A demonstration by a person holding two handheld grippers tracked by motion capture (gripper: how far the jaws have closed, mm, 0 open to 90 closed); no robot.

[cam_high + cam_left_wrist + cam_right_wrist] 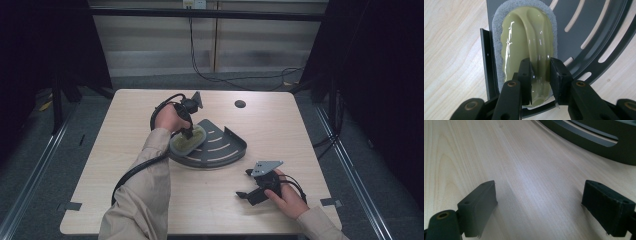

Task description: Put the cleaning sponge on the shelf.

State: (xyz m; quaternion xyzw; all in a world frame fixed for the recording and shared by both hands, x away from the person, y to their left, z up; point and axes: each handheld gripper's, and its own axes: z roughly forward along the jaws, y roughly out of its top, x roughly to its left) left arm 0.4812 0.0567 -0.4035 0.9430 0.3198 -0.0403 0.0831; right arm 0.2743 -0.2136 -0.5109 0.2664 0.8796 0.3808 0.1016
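Left gripper [540, 75]: its jaws straddle the raised handle of the scrubbing pad [524, 37], one on either side, pressing it. The pad lies in the slotted corner rack [599, 30], against the rack's straight wall to the left of the jaws; the slotted floor extends ahead and to their right. Right gripper [539, 205]: bare bench [499, 157] lies between its parted jaws, the rack's curved wall ahead to the right, well apart.
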